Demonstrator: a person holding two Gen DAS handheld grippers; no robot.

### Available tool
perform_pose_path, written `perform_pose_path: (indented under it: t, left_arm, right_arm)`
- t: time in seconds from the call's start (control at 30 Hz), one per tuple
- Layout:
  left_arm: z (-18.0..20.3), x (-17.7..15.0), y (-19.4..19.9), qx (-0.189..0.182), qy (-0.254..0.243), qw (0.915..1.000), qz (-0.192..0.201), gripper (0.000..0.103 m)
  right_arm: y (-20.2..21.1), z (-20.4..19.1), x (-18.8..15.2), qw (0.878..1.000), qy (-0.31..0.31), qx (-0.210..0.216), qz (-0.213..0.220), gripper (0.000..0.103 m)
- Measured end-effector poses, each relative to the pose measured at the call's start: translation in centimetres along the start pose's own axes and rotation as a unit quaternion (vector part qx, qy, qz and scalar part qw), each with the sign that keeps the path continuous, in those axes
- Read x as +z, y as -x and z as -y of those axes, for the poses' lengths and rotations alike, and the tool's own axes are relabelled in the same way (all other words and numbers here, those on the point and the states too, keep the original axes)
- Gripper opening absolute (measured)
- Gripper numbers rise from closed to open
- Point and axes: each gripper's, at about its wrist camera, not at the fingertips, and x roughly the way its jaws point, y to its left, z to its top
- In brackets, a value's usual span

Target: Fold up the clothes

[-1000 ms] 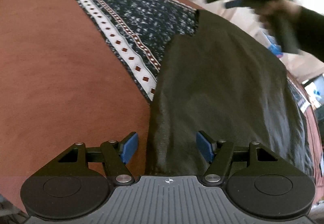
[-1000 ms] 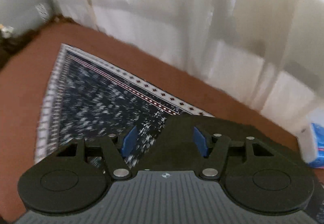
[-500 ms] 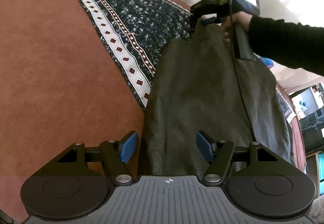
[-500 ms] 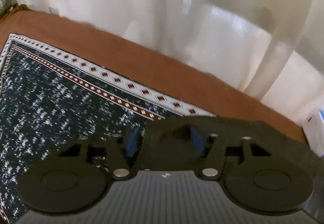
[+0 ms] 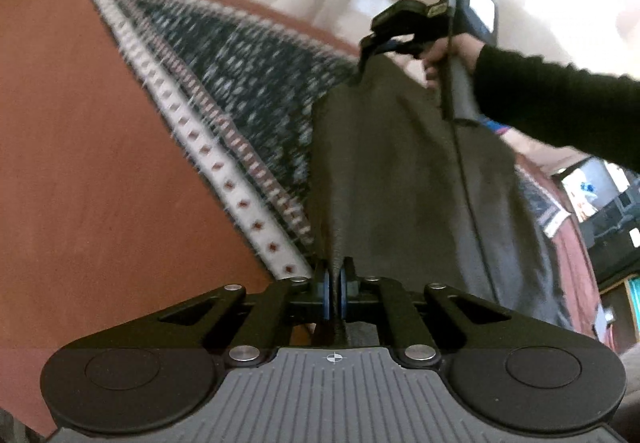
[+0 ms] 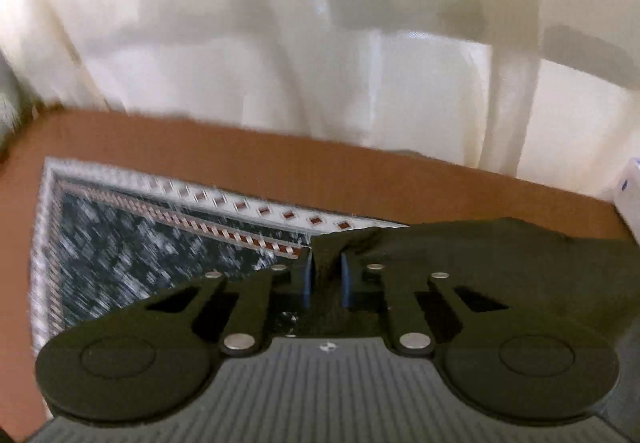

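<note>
A dark olive garment (image 5: 400, 171) lies lengthwise over a patterned navy cloth (image 5: 240, 83) with a white diamond border, on a rust-brown surface (image 5: 100, 163). My left gripper (image 5: 334, 285) is shut on the garment's near edge, and the fabric rises in a pinched ridge from its blue pads. In the right wrist view the right gripper (image 6: 326, 279) has its jaws closing, with a bunch of the garment's (image 6: 500, 251) far corner between them and the pads pressing on it. The left wrist view shows that right gripper (image 5: 394, 39) held by a hand in a black sleeve, lifting the far corner.
Pale curtains (image 6: 320, 43) hang behind the far edge of the brown surface. A white box (image 6: 630, 195) stands at the far right. Dark shelves and a screen (image 5: 608, 203) are at the right of the left wrist view.
Both grippers went from open to closed on the garment, left at the near edge, right at the far corner. The garment's edges have lifted and the fabric is pulled taut between them.
</note>
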Motion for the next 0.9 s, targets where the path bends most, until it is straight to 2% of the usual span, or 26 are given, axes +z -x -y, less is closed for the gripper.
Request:
perform_pose_path:
  t: [0.2,0.3,0.47,0.57,0.67,0.7,0.73,0.8,0.87,0.9]
  left_arm:
    - [6.0,1.4,1.2,-0.054,-0.047,0.9973,0.018,0.0]
    - [9.6,1.3,0.3,-0.093,-0.064,0.9936,0.009,0.0]
    - [15.4,-0.6,-3.7,-0.135,-0.101,0.9847,-0.043,0.001]
    - [17.9,-2.7,-8.2,-0.136,-0.106,0.981,-0.089,0.002]
    - [19.3,-4.2,-11.7,-0.128,-0.105,0.9795,-0.115,0.004]
    - [19.7,-4.7,-12.8,-0.124,-0.105,0.9791,-0.123,0.007]
    - [20.0,-5.1,-13.7,-0.12,-0.105,0.9786,-0.13,0.016]
    - [20.4,-5.7,-14.8,-0.112,-0.109,0.9776,-0.14,0.03]
    - [20.6,-5.9,-15.3,-0.102,-0.106,0.9781,-0.148,0.043]
    - [20.6,-5.8,-15.3,-0.1,-0.1,0.9782,-0.152,0.05]
  right_arm:
    - [4.3,5.6,0.4,0.991,-0.093,0.082,0.047,0.015]
    - [6.4,9.6,0.1,0.983,-0.132,0.111,0.069,0.015]
    - [8.0,16.9,-1.4,0.973,-0.185,0.115,0.079,0.015]
    - [7.0,20.1,-2.8,0.974,-0.19,0.108,0.062,0.015]
    - [5.0,22.0,-4.1,0.977,-0.182,0.101,0.037,0.015]
    - [4.4,22.4,-4.5,0.978,-0.181,0.099,0.031,0.016]
    - [4.0,22.6,-4.8,0.979,-0.18,0.096,0.029,0.019]
    - [3.5,23.0,-5.2,0.979,-0.18,0.089,0.025,0.03]
    - [3.8,23.2,-5.3,0.98,-0.176,0.084,0.028,0.054]
    - [4.6,23.3,-5.1,0.982,-0.166,0.082,0.033,0.058]
